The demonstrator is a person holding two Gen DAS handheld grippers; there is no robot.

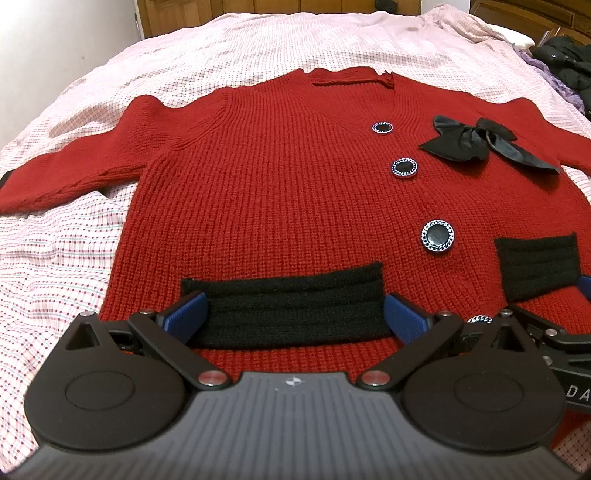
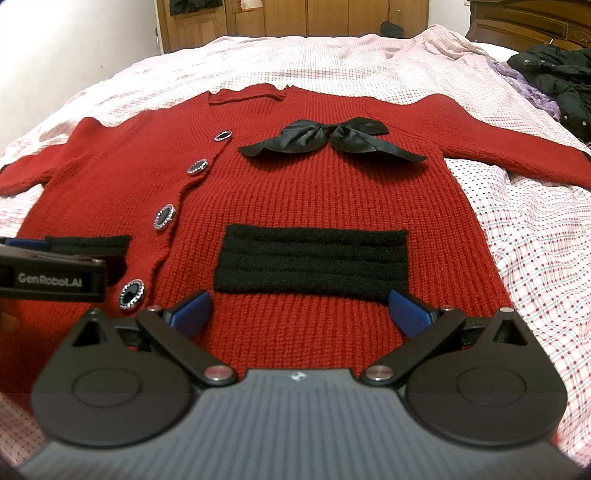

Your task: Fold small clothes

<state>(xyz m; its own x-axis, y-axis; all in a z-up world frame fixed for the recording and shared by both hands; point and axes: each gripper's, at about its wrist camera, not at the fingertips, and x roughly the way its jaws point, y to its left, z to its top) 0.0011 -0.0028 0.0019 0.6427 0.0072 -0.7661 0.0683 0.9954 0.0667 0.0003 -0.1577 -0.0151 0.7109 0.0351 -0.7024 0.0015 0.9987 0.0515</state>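
Note:
A red knit cardigan [image 1: 280, 192] lies flat and face up on the bed, sleeves spread, with black buttons [image 1: 437, 236], a black bow [image 1: 476, 142] and two black pocket bands. My left gripper [image 1: 295, 314] is open over the hem, its blue fingers [image 1: 186, 314] either side of the left pocket band [image 1: 288, 310]. My right gripper [image 2: 301, 308] is open over the hem just below the right pocket band [image 2: 314, 262] of the cardigan [image 2: 332, 199]. Neither gripper holds anything. The left gripper's body [image 2: 51, 277] shows at the left of the right wrist view.
The bed is covered by a pink checked sheet [image 1: 55, 258], wrinkled around the cardigan. A pile of dark clothes and purple fabric [image 2: 554, 81] lies at the far right of the bed. Wooden cupboards [image 2: 258, 18] stand behind the bed.

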